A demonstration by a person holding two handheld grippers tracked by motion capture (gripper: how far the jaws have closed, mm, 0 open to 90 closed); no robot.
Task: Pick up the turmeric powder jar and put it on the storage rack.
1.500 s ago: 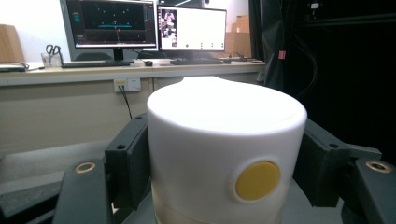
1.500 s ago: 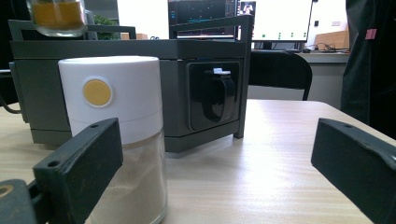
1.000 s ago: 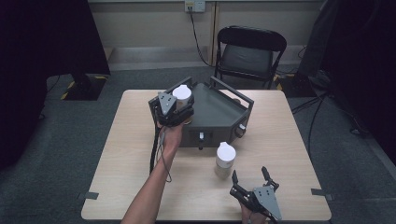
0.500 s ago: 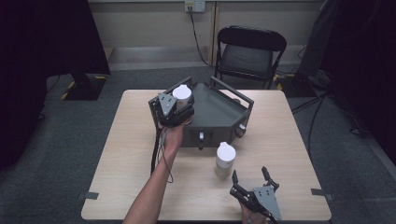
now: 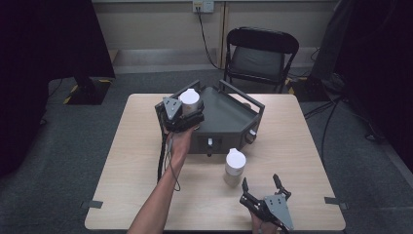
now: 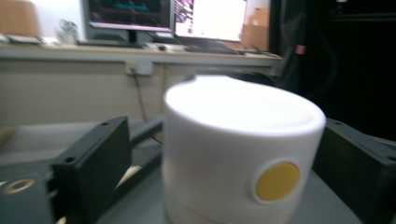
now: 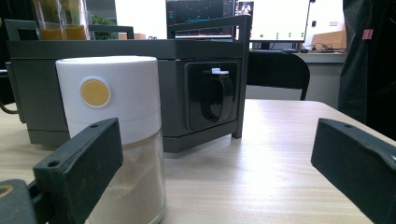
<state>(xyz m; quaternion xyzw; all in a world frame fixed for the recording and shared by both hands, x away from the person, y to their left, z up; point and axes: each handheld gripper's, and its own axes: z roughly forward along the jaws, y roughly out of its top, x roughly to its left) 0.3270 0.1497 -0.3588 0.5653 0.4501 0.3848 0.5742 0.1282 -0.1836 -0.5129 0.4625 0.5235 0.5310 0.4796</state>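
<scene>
A white-lidded jar (image 5: 190, 97) stands on top of the dark grey box (image 5: 229, 122) at its left corner. My left gripper (image 5: 191, 104) reaches around it. Its jaws have just been opening; the jar's lid with a yellow dot (image 6: 233, 149) sits between them, with a clear gap on the left side. A second jar (image 5: 234, 165) with a white lid and beige powder stands on the table in front of the box. My right gripper (image 5: 259, 187) rests open near the table's front edge, just short of that jar (image 7: 116, 140), with nothing between its fingers.
The light wooden table (image 5: 136, 170) carries the box, whose front has a black latch (image 7: 212, 93). A clear container with orange contents (image 7: 60, 18) rises behind the box's rail. A black folding chair (image 5: 260, 53) stands beyond the table.
</scene>
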